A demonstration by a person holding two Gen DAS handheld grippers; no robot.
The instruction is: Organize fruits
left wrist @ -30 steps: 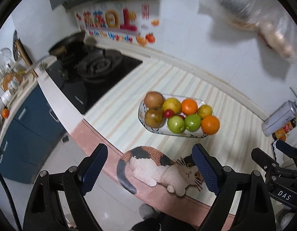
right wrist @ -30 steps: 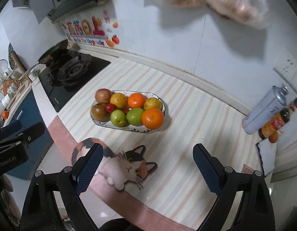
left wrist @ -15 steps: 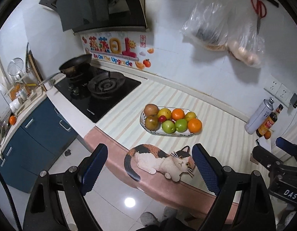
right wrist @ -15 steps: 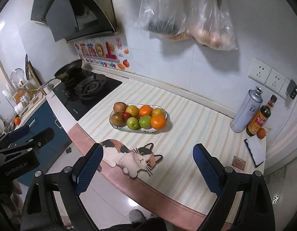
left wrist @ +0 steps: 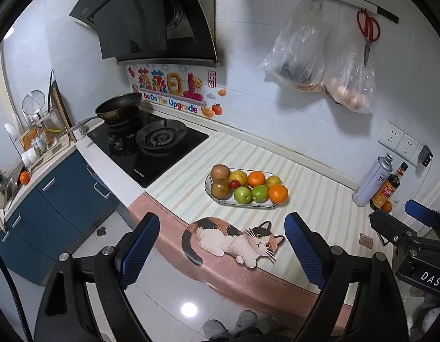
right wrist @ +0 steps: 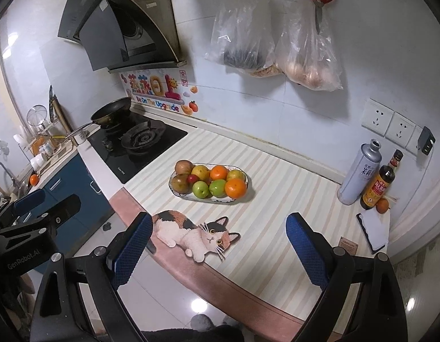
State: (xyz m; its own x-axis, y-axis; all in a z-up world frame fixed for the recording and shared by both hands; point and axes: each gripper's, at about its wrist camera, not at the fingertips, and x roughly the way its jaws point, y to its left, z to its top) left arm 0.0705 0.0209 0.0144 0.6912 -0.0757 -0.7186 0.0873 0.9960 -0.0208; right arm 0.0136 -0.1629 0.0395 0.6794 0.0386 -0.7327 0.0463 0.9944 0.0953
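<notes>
Both claws, left claw (left wrist: 221,245) and right claw (right wrist: 218,245), gape wide and empty, held off the desk's (right wrist: 276,199) near edge. The fruit plate (right wrist: 177,192) sits mid-desk, well apart from them. Only the right view shows a notebook (right wrist: 375,229) by the bottles (right wrist: 378,186); striped desk lies bare between plate and bottles.

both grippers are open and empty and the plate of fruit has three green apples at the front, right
Not quite: the plate holds two green apples, not three, as the right wrist view shows. The rest stands: the left gripper and right gripper are open and empty.
</notes>
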